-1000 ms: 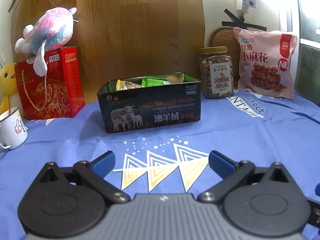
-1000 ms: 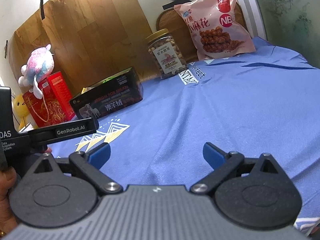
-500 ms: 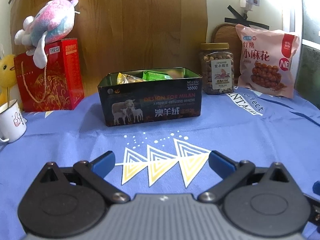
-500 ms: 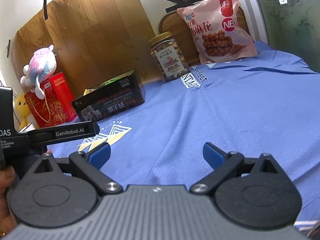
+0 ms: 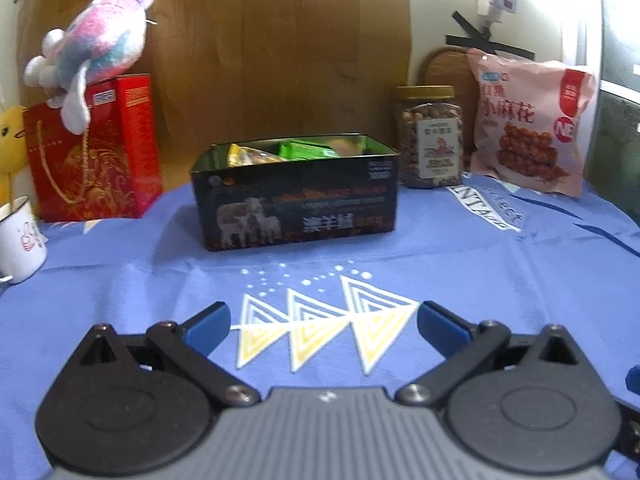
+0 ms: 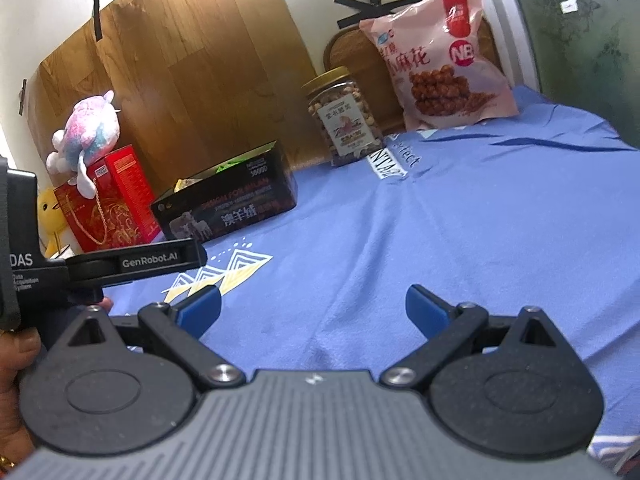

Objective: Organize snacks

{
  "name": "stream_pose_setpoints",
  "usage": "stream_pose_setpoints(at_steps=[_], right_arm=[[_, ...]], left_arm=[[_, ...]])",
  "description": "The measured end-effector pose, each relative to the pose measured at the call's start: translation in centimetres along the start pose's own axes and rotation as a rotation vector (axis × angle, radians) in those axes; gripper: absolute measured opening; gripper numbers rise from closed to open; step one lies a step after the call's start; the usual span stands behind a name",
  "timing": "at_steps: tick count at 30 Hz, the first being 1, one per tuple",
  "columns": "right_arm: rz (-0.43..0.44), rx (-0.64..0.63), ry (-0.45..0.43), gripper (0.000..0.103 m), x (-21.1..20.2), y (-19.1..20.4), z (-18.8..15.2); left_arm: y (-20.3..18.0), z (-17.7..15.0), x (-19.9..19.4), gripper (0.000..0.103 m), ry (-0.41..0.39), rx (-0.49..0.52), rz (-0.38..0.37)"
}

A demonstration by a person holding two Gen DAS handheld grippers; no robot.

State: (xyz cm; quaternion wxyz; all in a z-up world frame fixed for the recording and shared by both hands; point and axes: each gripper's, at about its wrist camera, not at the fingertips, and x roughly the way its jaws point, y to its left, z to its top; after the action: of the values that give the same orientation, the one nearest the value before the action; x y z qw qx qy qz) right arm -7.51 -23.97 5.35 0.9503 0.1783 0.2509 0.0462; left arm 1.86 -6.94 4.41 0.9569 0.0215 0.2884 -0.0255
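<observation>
A black open tin box [image 5: 298,204] [image 6: 230,204] printed with sheep stands on the blue cloth, with yellow and green snack packets [image 5: 280,151] inside. Right of it are a clear nut jar [image 5: 431,138] [image 6: 344,114] and a pink snack bag [image 5: 528,128] [image 6: 436,60] leaning on the wall. My left gripper [image 5: 322,322] is open and empty, a short way in front of the box. My right gripper [image 6: 312,308] is also open and empty, over bare cloth to the right of the box. The left gripper's body [image 6: 100,264] shows at the right wrist view's left edge.
A red gift bag [image 5: 94,156] with a plush toy [image 5: 94,56] on top stands left of the box. A white mug [image 5: 20,236] and a yellow plush [image 5: 10,140] sit at the far left. A wooden board [image 5: 260,40] backs the table. A hand [image 6: 12,360] holds the left gripper.
Both views have shifted slightly; the left camera has tilted so the box sits a little lower in view. Both grippers stay open and nothing on the table has moved.
</observation>
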Motion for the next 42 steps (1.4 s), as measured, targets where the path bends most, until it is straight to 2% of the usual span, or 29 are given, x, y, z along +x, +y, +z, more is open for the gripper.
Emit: stream_pose_setpoints(at_steps=[7, 13, 22, 30, 35, 39, 42], right_arm=[[0.014, 0.009, 0.007, 0.100, 0.3, 0.0, 0.1], [0.096, 0.029, 0.043, 0.100, 2.5, 0.6, 1.2], [0.211, -0.025, 0.069, 0.100, 6.6, 3.7, 3.1], [0.168, 0.035, 0.044, 0.100, 8.1, 1.6, 4.0], [0.125, 0.047, 0.055, 0.100, 7.4, 0.2, 3.6], [0.099, 0.027, 0.031, 0.100, 6.6, -0.3, 3.6], [0.099, 0.049, 0.019, 0.100, 6.4, -0.8, 3.9]], left_arm=[[-0.1, 0.1, -0.8, 0.103, -0.025, 0.031, 0.035], [1.6, 0.9, -1.5, 0.103, 0.000, 0.030, 0.067], [6.2, 1.4, -0.8, 0.103, 0.084, -0.080, 0.126], [5.6, 3.1, 1.2, 0.103, 0.080, -0.075, 0.190], [2.9, 3.2, 1.2, 0.103, 0.018, -0.008, 0.162], [0.7, 3.1, 1.4, 0.103, 0.033, 0.031, 0.071], [0.0, 3.4, 1.2, 0.103, 0.032, 0.053, 0.053]])
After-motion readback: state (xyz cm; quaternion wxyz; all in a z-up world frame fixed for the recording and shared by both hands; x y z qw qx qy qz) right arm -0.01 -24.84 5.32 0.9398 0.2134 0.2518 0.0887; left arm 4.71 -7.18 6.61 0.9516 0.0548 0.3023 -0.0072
